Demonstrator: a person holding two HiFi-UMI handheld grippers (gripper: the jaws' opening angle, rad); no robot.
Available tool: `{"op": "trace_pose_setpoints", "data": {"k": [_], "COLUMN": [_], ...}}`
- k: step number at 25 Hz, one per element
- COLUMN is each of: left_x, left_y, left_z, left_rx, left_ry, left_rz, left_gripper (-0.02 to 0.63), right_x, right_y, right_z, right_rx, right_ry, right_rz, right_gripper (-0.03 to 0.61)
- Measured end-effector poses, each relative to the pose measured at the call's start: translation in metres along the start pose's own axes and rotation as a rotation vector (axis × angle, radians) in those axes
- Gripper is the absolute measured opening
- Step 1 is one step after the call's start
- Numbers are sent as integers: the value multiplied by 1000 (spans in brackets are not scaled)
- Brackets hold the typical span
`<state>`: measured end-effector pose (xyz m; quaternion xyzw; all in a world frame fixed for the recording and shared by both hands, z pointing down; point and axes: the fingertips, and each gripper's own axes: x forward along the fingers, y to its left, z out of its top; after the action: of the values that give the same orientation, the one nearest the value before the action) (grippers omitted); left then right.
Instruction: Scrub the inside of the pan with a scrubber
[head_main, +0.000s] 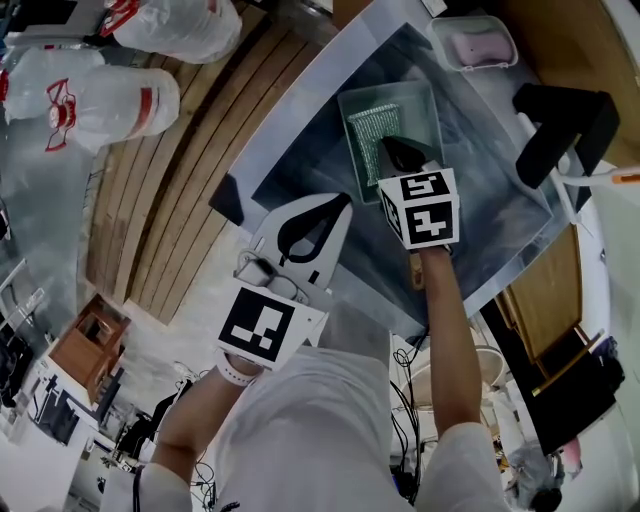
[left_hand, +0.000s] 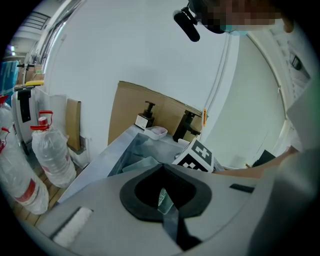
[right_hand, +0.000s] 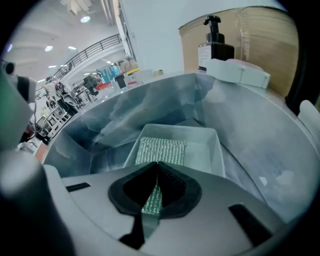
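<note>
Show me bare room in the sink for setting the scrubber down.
Bare sink floor lies between the pan and the sink's left wall, and between the pan and the faucet. The pan is crowded: the scrubber lies in it, right hand-held gripper above.

- Pan (head_main: 400, 92): smooth, translucent, matt plastic.
- Scrubber (head_main: 372, 135): rough, glittering woven mesh.
- Sink (head_main: 480, 200) lining: crinkled, glossy film.
- Planks (head_main: 190, 180): bare, matt wood.
</note>
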<state>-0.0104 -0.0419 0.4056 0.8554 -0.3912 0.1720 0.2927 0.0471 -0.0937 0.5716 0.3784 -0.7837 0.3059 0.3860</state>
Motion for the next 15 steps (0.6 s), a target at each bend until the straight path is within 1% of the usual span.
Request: {"op": "trace_pose_setpoints", "data": {"k": [3, 7, 15], "left_x": [-6, -15, -47], "left_y": [-1, -5, -22], "left_z": [8, 23, 59], "left_rx": [9, 30, 88], "left_ry": [-9, -28, -69], "left_rz": [2, 8, 9], "left_gripper": [0, 0, 0], "right_x": [-23, -63, -165], "right_y": [1, 8, 29], "right_z": [5, 20, 60], "right_rx": [5, 2, 2], "right_ry": [-39, -117, -277], "right_rz": [-10, -26, -86], "right_gripper": [11, 11, 10]}}
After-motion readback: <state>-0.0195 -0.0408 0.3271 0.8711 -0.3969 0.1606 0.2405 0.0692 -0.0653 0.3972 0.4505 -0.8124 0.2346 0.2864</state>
